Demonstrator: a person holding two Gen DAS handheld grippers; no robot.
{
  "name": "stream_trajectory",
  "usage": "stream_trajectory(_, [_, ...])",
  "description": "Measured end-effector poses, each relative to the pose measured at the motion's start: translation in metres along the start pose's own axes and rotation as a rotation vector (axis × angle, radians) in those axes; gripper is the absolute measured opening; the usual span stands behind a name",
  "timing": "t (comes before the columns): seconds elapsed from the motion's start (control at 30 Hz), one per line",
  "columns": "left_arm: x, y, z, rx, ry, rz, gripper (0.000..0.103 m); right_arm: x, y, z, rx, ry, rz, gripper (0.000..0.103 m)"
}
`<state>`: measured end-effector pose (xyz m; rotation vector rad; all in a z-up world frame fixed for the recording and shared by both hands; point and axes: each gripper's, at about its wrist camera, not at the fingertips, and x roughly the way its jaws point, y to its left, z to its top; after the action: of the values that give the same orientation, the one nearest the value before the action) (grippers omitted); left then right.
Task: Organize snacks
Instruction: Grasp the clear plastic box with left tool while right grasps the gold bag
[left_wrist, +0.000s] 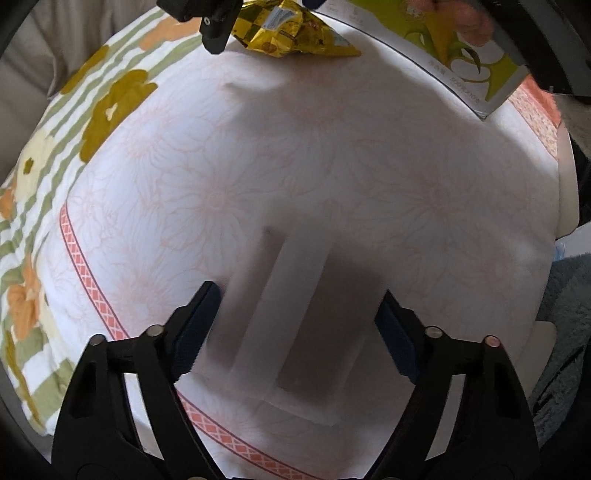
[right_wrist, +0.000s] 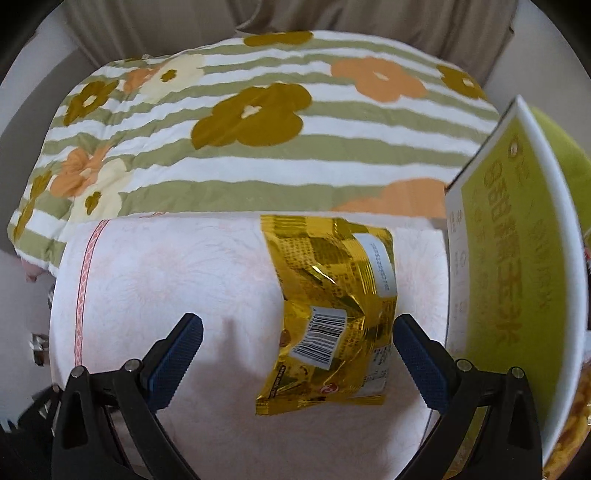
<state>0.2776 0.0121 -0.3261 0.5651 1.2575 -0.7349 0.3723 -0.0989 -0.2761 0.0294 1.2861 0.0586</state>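
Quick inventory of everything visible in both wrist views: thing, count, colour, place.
snack packet: 1, gold foil with a barcode label, lying on the pink cloth between the open right fingers, untouched.
box: 1, yellow-green and white with print, standing at the right edge of the pink cloth.
pink cloth: 1, pale pink floral with an orange-red border band, covering the work surface.
striped blanket: 1, green and white stripes with orange, mustard and cream flowers, behind the pink cloth.
curtain: 1, beige, in the background.
left gripper: 1, black with blue pads, open over bare cloth, nothing between the fingers.
right gripper: 1, black with blue pads, open around the packet.
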Motion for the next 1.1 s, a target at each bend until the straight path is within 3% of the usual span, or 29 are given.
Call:
stream_trajectory(0.27, [-0.007,0.005,-0.002,-0.072,0.001,-0.007,0.067,0.013,-0.009,0.005,0.027,0.029,0.020,0.099])
stream_trajectory(0.6, [-0.021,0.042,-0.016,-0.307,-0.017,-0.017,0.067,0.021,-0.023,-0.002,0.047,0.051,0.028,0.075])
stream_trajectory(0.67, [-0.025,0.047,-0.018,-0.338,-0.024,-0.012,0.067,0.018,-0.025,-0.003,0.038,0.035,0.019,0.064])
stream_trajectory(0.8, [-0.034,0.056,-0.021,-0.396,-0.045,-0.009,0.067,0.016,-0.023,-0.004,0.006,0.021,0.019,0.056])
stream_trajectory(0.93, [-0.045,0.061,-0.022,-0.426,-0.059,0.048,0.066,0.000,-0.014,-0.007,-0.017,-0.020,0.035,0.054])
stream_trajectory(1.1, [-0.068,0.068,-0.018,-0.441,-0.101,0.067,0.066,-0.042,-0.004,-0.014,-0.029,-0.107,0.071,0.054])
